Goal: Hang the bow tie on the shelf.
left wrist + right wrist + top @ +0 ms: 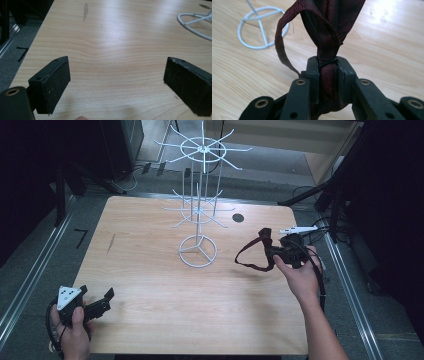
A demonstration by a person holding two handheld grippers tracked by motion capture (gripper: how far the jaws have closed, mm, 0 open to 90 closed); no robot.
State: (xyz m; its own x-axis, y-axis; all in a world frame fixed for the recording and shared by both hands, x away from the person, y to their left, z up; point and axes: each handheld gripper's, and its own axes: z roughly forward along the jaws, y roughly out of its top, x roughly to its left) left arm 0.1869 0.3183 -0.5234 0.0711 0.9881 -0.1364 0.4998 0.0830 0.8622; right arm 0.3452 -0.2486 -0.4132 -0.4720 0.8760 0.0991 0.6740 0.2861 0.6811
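My right tool [272, 251] was clamped on the dark red strap [250, 255], its loop trailing left toward the white wire rack [199, 210]; probably hanging next; left tool [97, 302] sat open, far off on the bench [150, 285]

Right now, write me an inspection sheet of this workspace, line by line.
Surface: wooden table, a dark streak at left, a round hole near the far edge.
Job's things: dark red strap, looped and hanging; white wire rack upright at mid-table.
Clutter: nothing seen.
Grippers: right gripper shut on the strap; left gripper open over bare wood at the near left corner.
Cables: one trails from each gripper; more lie on the floor behind.
Surroundings: grey floor, metal rails on both sides, dark stands.
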